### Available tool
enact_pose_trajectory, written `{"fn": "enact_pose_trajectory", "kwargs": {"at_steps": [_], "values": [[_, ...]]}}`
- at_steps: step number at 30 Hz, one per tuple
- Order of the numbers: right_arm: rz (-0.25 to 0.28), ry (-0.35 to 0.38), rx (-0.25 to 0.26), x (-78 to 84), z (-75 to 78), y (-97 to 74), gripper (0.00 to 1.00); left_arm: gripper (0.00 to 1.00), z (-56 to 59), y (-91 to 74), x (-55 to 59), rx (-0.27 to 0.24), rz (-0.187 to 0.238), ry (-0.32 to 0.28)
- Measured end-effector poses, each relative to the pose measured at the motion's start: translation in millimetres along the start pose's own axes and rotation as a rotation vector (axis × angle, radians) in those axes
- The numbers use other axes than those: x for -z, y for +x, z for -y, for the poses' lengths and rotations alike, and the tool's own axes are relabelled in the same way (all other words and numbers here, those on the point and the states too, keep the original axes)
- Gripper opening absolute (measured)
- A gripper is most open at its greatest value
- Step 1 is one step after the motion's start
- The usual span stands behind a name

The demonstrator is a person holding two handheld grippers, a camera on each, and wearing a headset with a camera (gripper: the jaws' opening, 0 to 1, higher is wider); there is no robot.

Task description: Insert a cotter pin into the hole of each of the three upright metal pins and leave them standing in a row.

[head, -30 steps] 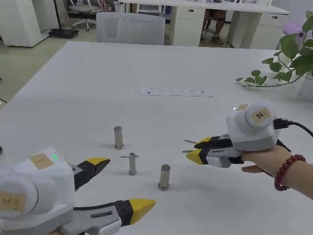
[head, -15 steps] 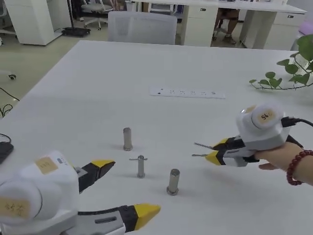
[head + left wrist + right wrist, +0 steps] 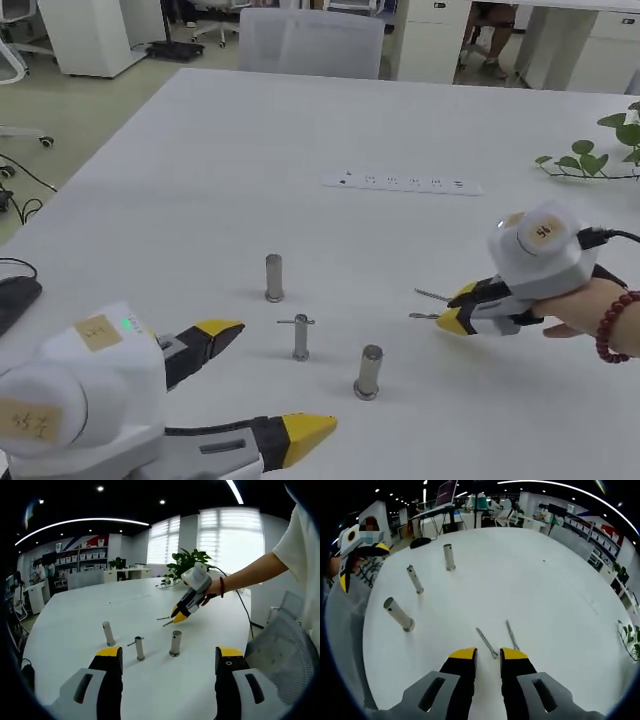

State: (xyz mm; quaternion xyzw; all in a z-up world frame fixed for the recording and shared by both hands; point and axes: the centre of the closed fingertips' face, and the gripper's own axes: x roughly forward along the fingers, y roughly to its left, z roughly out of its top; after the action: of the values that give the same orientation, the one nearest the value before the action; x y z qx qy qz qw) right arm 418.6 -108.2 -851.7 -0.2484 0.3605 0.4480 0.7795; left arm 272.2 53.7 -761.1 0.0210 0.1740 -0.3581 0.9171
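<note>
We see three metal pins standing upright on the white table (image 3: pixel 180 160), in a slanted row: the far pin (image 3: pixel 273 277), the middle pin (image 3: pixel 301 340) and the near pin (image 3: pixel 369 371). They stand apart, none touching. A cotter pin (image 3: pixel 296 321) sits crosswise through the top of the middle pin; the tops of the other two look bare.

Our right gripper (image 3: pixel 455 310) hangs to the right of the row, low over the table and pointing at it. Its jaws are nearly closed, leaving a narrow gap, and two thin metal rods (image 3: pixel 487 643) stick out of that gap, spreading apart. We cannot tell whether they are two cotter pins or the legs of one. Bare tabletop lies between the rod tips and the near pin, which stands closest to them.

Our left gripper (image 3: pixel 270 380) is close to us, below the row, with its jaws spread wide and holding nothing.

Beyond the pins a white power strip (image 3: pixel 405 183) lies flat. A leafy plant (image 3: pixel 600 150) reaches in at the right edge, and a grey chair (image 3: pixel 310 40) stands at the far side
</note>
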Motion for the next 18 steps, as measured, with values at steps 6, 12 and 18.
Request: {"fn": "enact_pose_trajectory", "kwargs": {"at_steps": [6, 12, 18], "values": [[-0.039, -0.044, -0.031, 2.2, -0.6, 4.0, 0.17, 0.75, -2.3, 1.4, 1.2, -0.003, -0.009, 0.009], [-0.067, -0.064, -0.05, 1.5, 1.7, 6.8, 0.15, 0.75, -4.9, 1.3, 1.6, -0.007, -0.011, 0.007], [-0.11, -0.113, -0.086, 4.9, -2.4, 9.3, 0.12, 0.74, -5.8, 1.2, 2.9, -0.008, -0.018, 0.009]]}}
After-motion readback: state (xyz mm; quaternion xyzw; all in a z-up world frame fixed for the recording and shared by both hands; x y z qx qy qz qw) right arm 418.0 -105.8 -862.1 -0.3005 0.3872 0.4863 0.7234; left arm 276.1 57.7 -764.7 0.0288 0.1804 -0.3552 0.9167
